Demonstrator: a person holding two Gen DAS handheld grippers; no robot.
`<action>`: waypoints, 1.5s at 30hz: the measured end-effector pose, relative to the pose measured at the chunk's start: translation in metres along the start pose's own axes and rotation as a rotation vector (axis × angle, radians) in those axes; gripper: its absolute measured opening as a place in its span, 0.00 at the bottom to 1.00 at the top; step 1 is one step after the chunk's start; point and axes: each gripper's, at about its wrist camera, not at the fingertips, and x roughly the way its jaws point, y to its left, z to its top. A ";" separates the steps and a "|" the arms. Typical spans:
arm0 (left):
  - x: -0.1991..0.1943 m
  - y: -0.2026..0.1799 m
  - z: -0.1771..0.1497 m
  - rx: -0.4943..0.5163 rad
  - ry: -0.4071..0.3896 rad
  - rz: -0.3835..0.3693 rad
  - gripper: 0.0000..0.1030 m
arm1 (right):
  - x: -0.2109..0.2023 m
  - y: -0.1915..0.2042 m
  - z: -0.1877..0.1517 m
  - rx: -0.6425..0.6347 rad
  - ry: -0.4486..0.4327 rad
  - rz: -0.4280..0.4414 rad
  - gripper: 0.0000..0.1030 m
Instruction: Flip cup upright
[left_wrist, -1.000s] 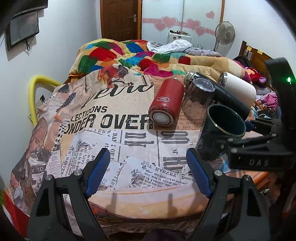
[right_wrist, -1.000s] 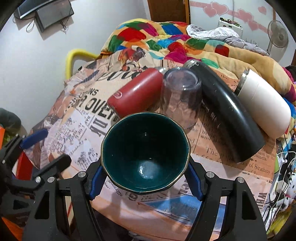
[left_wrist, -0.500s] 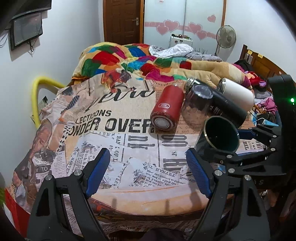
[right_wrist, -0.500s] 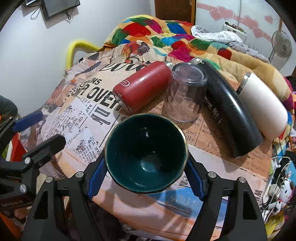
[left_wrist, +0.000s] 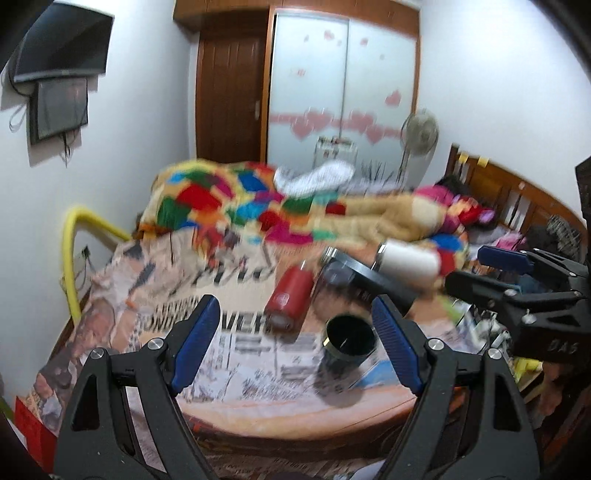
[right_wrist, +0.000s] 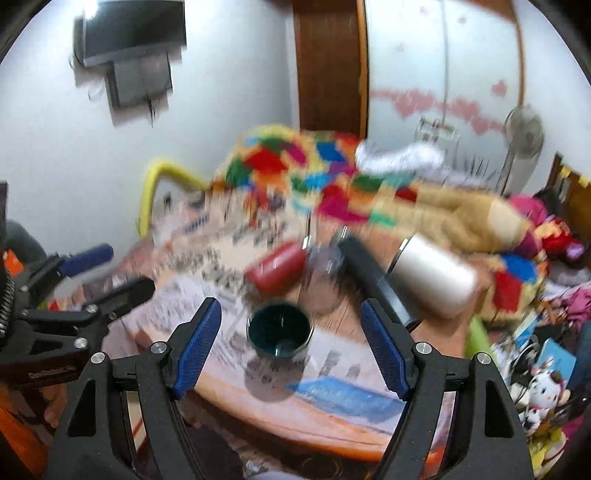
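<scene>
The dark green cup with a gold rim stands upright on the newspaper-print bed sheet, mouth up; it also shows in the left wrist view. My right gripper is open and empty, pulled back above and short of the cup. It shows at the right of the left wrist view. My left gripper is open and empty, raised well back from the bed; it shows at the left of the right wrist view. Both views are motion-blurred.
Behind the cup lie a red bottle, an upturned clear glass, a black flask and a white tumbler. A colourful quilt is heaped at the back. The bed's front edge is near me.
My right gripper has let go of the cup, leaving it upright on the sheet, and drawn back and up. My left gripper has also pulled back and tilted up.
</scene>
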 end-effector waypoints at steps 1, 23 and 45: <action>-0.013 -0.004 0.006 0.000 -0.035 -0.009 0.81 | -0.016 0.000 0.004 0.002 -0.043 -0.004 0.73; -0.153 -0.041 0.012 0.025 -0.430 0.042 0.99 | -0.150 0.030 -0.006 0.020 -0.482 -0.070 0.91; -0.150 -0.040 0.003 0.011 -0.414 0.058 1.00 | -0.161 0.030 -0.018 0.026 -0.478 -0.087 1.00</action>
